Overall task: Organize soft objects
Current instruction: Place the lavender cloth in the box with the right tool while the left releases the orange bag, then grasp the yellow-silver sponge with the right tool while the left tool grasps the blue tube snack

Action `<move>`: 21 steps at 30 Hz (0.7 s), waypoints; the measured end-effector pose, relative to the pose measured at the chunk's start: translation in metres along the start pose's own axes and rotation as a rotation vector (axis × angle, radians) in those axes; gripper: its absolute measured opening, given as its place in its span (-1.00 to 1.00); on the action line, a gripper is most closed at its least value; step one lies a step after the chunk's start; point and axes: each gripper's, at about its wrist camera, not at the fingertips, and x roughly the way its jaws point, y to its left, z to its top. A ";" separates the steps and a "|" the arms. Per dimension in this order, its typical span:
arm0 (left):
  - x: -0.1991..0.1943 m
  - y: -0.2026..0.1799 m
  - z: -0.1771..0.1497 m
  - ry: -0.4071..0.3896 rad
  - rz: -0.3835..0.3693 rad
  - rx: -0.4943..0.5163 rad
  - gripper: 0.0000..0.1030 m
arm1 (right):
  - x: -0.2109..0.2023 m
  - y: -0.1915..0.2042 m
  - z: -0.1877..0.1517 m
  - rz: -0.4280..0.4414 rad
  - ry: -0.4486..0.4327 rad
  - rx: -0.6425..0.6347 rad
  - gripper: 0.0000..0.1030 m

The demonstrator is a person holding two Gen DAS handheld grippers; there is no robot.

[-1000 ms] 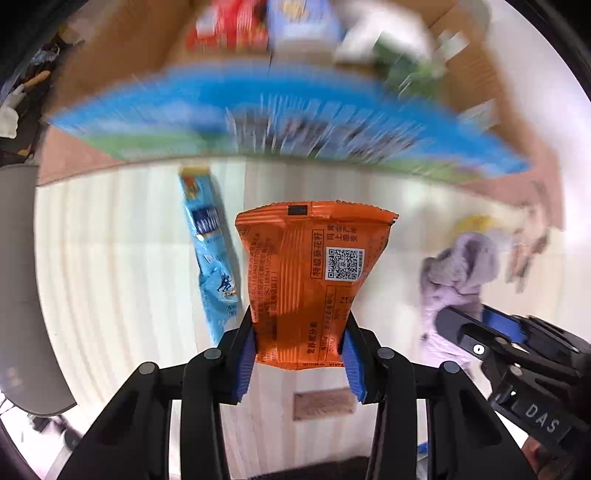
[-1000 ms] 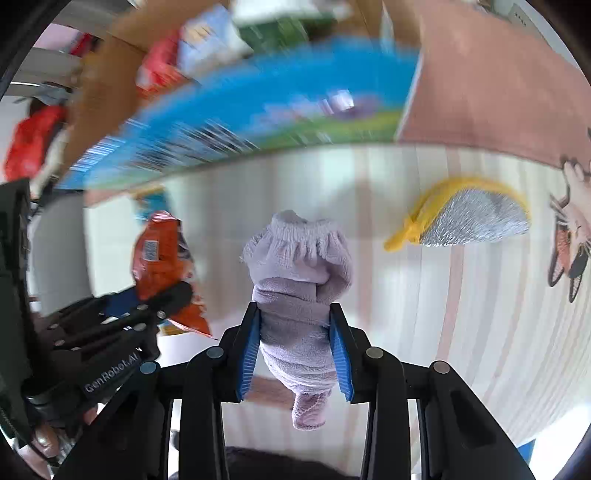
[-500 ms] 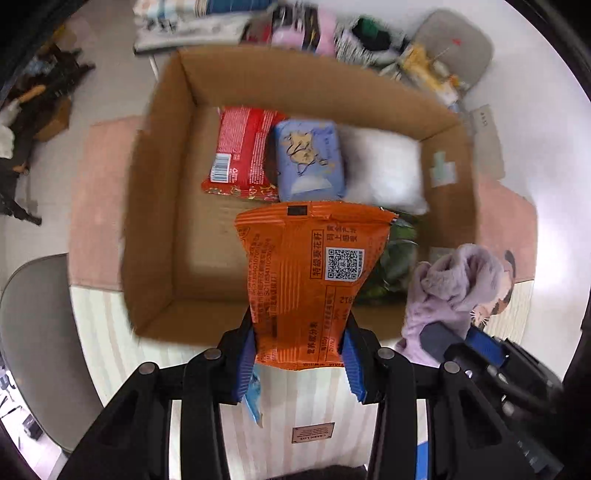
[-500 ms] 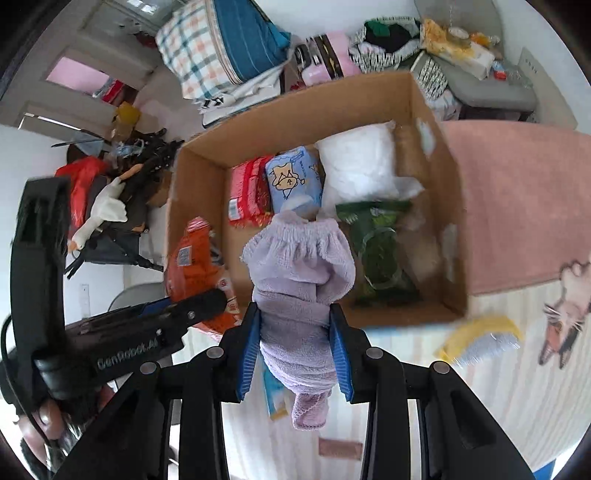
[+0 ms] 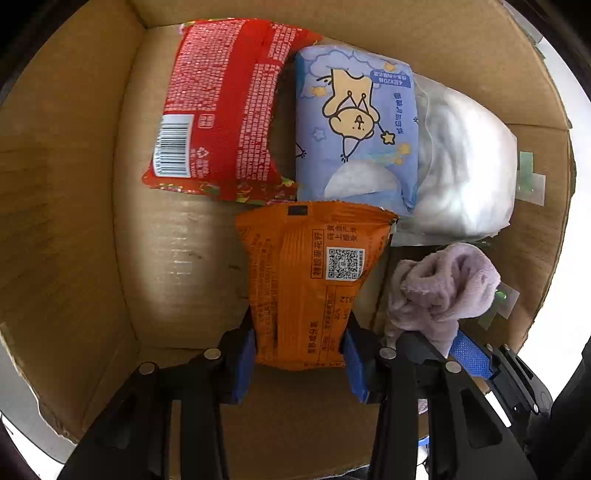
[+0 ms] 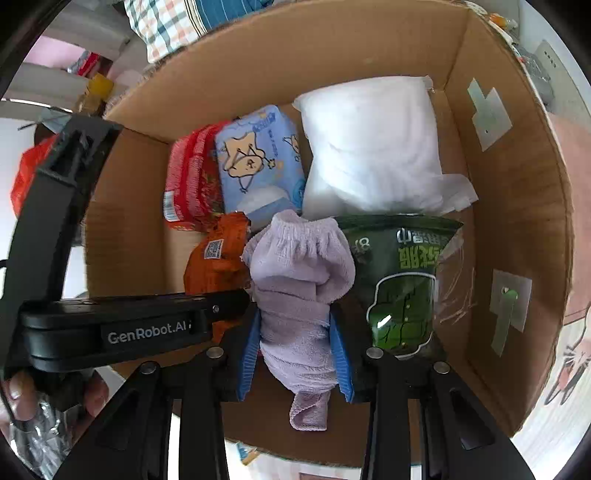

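Observation:
My left gripper [image 5: 300, 358] is shut on an orange snack packet [image 5: 314, 273] and holds it inside the open cardboard box [image 5: 66, 221], above its floor. My right gripper [image 6: 295, 354] is shut on a lilac cloth [image 6: 299, 280], also inside the box [image 6: 517, 184], just right of the orange packet [image 6: 218, 258]. The cloth shows in the left wrist view [image 5: 443, 291] too. In the box lie a red packet [image 5: 221, 107], a blue tissue pack [image 5: 354, 129], a white bag [image 5: 465, 173] and a green packet [image 6: 406, 280].
Outside the box, folded checked fabric [image 6: 177, 22] lies beyond its far wall. A pink mat with a cartoon figure [image 6: 572, 350] lies to the right. The person's hand [image 6: 22, 395] holds the left gripper at lower left.
Both grippers have moved forward from over the table and down into the box, each still holding its item. The box now fills both views.

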 end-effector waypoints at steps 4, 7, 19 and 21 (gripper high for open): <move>-0.009 -0.002 0.000 0.009 0.004 0.006 -0.22 | 0.003 0.004 0.002 0.012 0.042 -0.017 -0.05; -0.029 -0.007 -0.007 -0.013 0.017 0.038 -0.02 | -0.013 0.010 -0.004 -0.028 0.025 -0.055 0.51; -0.110 -0.012 -0.081 -0.344 0.118 0.042 0.86 | -0.075 0.014 -0.031 -0.240 -0.090 -0.111 0.90; -0.108 -0.009 -0.089 -0.376 0.135 0.043 0.88 | -0.082 0.019 -0.039 -0.251 -0.109 -0.119 1.00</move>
